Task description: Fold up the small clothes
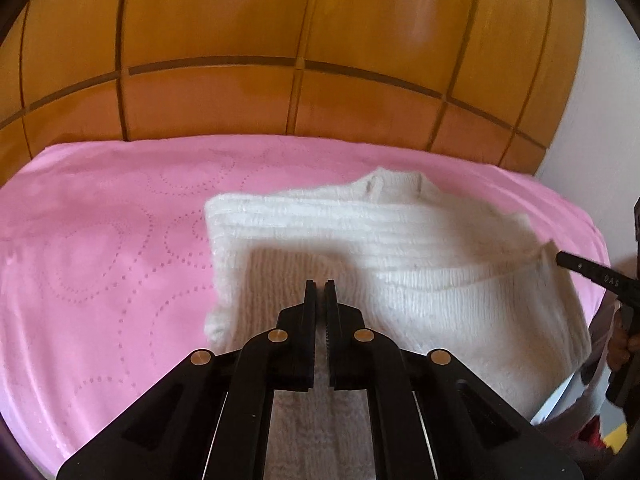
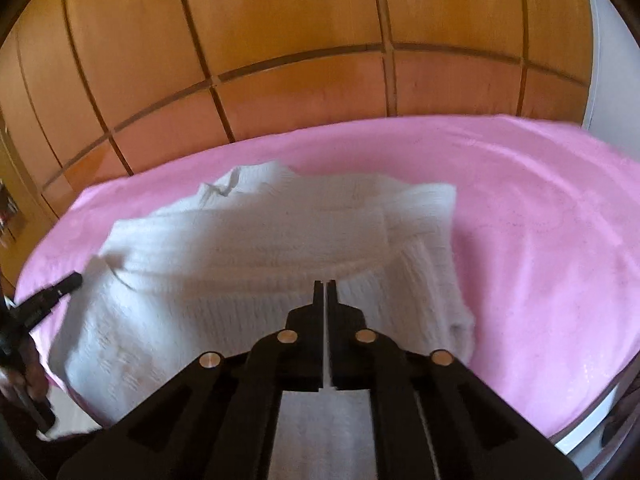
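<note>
A white ribbed knit sweater (image 1: 400, 264) lies on a pink bed cover with a dotted heart pattern (image 1: 100, 248), toward the near side of the bed. Behind the bed stands a wall of glossy orange-brown wooden panels (image 1: 280, 40).

Sweater: partly folded. A band of knit lies across the upper body. Collar (image 1: 394, 184) points to the far side; in the right wrist view a small tag (image 2: 218, 190) shows at the neck. The near hem hangs over the near bed edge, beneath both cameras.

Left tongs (image 1: 319, 286): black, fingers brought nearly together with only a narrow slit between them, above the near-left part of the sweater. Whether any knit is caught in the slit, I cannot tell. In the right wrist view one black finger (image 2: 60, 286) of this tool touches the sweater's left edge.

Right tongs (image 2: 325, 286): black, fingers almost closed, a thin pale line visible in the gap; cannot tell if it is pinched fabric or sweater seen through. In the left wrist view its finger (image 1: 580, 268) meets the sweater's right edge at a raised corner.
</note>
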### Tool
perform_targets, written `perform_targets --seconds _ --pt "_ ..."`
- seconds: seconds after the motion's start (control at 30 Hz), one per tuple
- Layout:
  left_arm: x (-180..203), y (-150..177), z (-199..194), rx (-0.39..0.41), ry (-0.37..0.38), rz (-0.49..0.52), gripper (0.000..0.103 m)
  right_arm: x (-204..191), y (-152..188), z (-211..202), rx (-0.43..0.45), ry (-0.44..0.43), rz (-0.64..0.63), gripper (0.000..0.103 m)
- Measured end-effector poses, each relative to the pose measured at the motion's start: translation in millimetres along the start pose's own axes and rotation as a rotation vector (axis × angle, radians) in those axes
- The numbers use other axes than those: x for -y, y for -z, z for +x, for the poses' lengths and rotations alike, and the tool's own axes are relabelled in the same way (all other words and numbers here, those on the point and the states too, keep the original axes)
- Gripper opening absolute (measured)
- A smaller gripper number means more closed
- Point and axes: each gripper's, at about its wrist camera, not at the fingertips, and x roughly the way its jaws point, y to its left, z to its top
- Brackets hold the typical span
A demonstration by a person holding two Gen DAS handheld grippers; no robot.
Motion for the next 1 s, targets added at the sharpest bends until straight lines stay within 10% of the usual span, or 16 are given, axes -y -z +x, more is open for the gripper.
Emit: perform_targets --seconds 0.07,0.2,0.27,0.63,1.0 --pt "-4.0 13.4 -1.3 -0.034 0.000 -0.011 0.003 7.2 10.2 0.8 -0.017 -0.004 0.025 0.060" --pt "-10.8 31.7 -1.4 -0.078 0.004 -0.053 0.003 3.2 21.4 25.8 -0.055 0.034 0.004 0.038" --pt "-10.1 32.9 -5.1 -0.070 0.000 -0.054 0.003 -0.9 25.8 40.4 -0.078 0.078 -0.042 0.007" --pt "1.6 5.5 -30.1 0.053 0.004 -0.026 0.003 4.6 -2.2 -18.6 0.102 0.074 0.006 0.004" --pt "-7.8 14.3 21.0 -0.095 -0.049 -0.033 0.013 27.2 6.8 43.3 -0.005 0.113 0.082 0.000"
